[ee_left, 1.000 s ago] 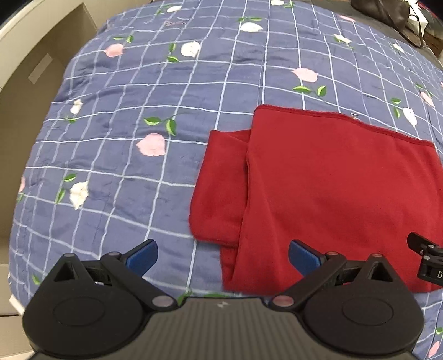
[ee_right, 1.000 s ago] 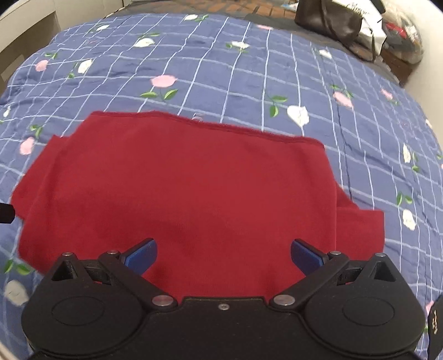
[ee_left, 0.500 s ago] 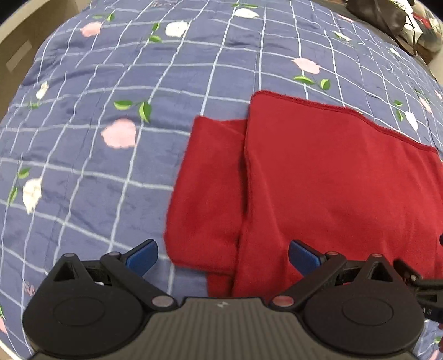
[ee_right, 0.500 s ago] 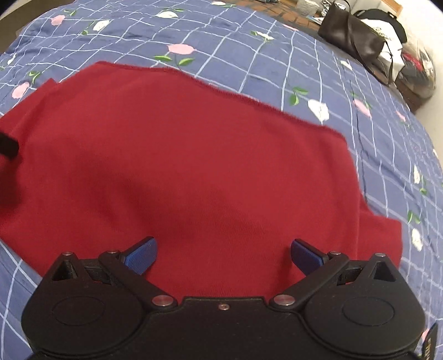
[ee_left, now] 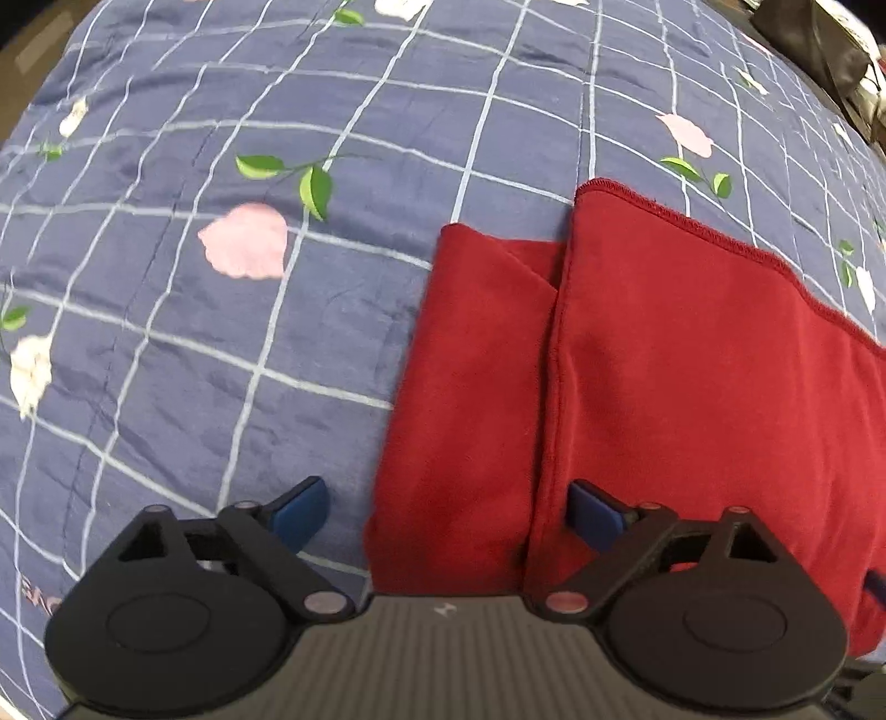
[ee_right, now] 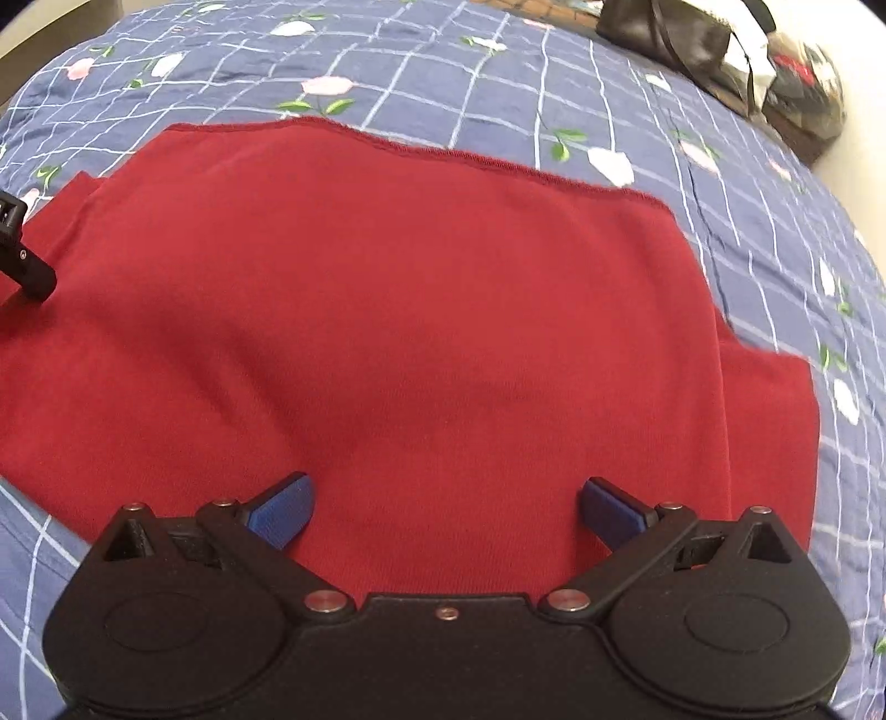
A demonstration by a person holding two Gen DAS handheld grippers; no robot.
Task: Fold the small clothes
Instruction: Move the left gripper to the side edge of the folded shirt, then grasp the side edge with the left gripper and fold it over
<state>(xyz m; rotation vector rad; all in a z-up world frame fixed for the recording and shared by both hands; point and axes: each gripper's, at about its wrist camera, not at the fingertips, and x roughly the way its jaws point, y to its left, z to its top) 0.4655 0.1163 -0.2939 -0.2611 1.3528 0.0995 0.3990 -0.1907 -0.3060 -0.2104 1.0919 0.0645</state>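
A red garment [ee_right: 421, 310] lies spread flat on a bed covered by a blue quilt [ee_left: 221, 343] with a white grid and pink, white and green flower prints. In the left wrist view the garment fills the area from about 12 o'clock round to 4 o'clock of the left gripper [ee_left: 448, 512], with a stitched hem [ee_left: 720, 238] running along its far edge and a folded sleeve-like flap [ee_left: 470, 387] lying under the main panel on its left side. The left gripper's blue fingers [ee_left: 299, 512] stand wide apart and hold nothing; the one at 9 o'clock is over bare quilt just beside the cloth's edge, the one at 3 o'clock over the red fabric. In the right wrist view the right gripper [ee_right: 446, 507] hangs over the near middle of the garment, its fingers [ee_right: 612, 512] likewise spread wide and empty, both above the cloth. Another flap [ee_right: 769, 443] sticks out at 3 o'clock. A dark bag [ee_right: 670, 30] sits past the quilt at about 1 o'clock, and a black part of the other gripper shows at the left edge, at 10 o'clock.
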